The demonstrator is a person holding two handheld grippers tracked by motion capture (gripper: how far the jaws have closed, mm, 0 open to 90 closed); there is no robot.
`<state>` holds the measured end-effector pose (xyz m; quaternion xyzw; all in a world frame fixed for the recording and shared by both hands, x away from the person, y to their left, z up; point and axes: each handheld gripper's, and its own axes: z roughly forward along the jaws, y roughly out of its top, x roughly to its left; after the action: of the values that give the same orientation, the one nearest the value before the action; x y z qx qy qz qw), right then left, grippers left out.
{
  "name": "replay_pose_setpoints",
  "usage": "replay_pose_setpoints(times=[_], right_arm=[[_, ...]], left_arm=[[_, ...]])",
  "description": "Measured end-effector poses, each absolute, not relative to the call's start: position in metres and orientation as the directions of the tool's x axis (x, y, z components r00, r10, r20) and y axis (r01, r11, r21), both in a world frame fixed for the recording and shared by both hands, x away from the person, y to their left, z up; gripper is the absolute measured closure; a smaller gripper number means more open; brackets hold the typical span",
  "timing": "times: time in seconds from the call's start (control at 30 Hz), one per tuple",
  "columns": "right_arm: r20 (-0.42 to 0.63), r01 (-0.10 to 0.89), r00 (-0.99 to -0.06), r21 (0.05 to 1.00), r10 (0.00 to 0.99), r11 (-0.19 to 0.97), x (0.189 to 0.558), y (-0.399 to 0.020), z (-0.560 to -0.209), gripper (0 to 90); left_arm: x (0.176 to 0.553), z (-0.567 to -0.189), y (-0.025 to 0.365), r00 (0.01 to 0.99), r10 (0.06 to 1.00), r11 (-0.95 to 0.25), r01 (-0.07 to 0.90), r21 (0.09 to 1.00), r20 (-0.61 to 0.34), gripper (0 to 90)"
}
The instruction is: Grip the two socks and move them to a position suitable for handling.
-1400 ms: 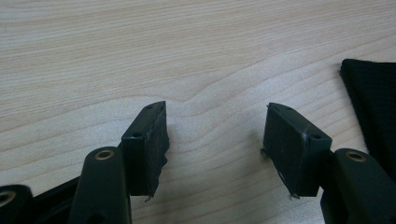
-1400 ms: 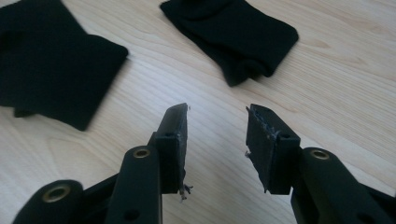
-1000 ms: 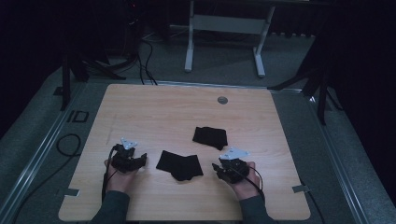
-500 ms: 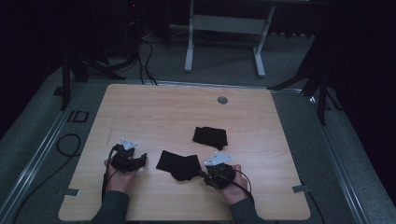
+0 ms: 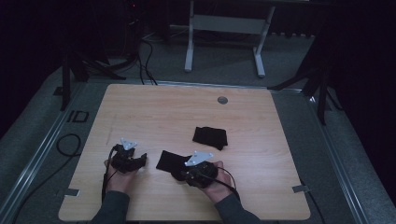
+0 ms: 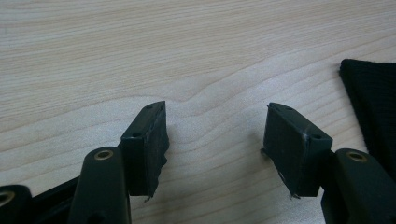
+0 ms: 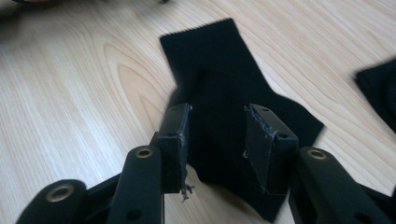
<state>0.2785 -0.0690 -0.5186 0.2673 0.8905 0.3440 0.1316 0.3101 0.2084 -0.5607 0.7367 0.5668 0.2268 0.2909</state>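
Two black socks lie on the wooden table (image 5: 163,107). The near sock (image 5: 169,158) is in front of centre, and the far sock (image 5: 210,137) lies folded behind it to the right. My right gripper (image 5: 180,174) hovers over the near sock's right end. In the right gripper view that sock (image 7: 210,60) stretches away under and between the jaws of my right gripper (image 7: 217,128). The jaws have just been opening and their pads do not press on it. My left gripper (image 5: 141,160) stands open over bare wood, with the near sock's edge (image 6: 373,102) off to its right.
A round grey grommet (image 5: 222,100) sits in the table's far middle. The far sock (image 7: 380,88) shows at the right edge of the right gripper view. Cables lie on the floor to the left, and a white frame stands behind the table.
My right hand has slid left along the table's front, from right of the near sock to over its right end. The left hand has stayed put.
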Motion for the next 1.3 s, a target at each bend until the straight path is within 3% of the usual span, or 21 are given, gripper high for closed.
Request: replay_pose_setpoints(times=[0.47,0.93,1.3], right_arm=[[0.005,0.441,-0.836,0.599,0.548,0.668,0.296,-0.025,-0.538,56.3],[0.055,0.482,-0.829,0.574,0.556,0.662,0.299,-0.019,-0.539,86.9],[0.047,0.465,-0.819,0.639,0.572,0.613,0.295,-0.026,-0.513,88.5]], left_arm=[[0.310,-0.560,0.208,0.253,0.968,-0.188,0.710,0.679,0.004,40.5],[0.310,-0.560,0.207,0.253,0.967,-0.189,0.711,0.677,0.004,40.8],[0.305,-0.550,0.210,0.212,0.976,-0.113,0.703,0.702,-0.054,57.1]])
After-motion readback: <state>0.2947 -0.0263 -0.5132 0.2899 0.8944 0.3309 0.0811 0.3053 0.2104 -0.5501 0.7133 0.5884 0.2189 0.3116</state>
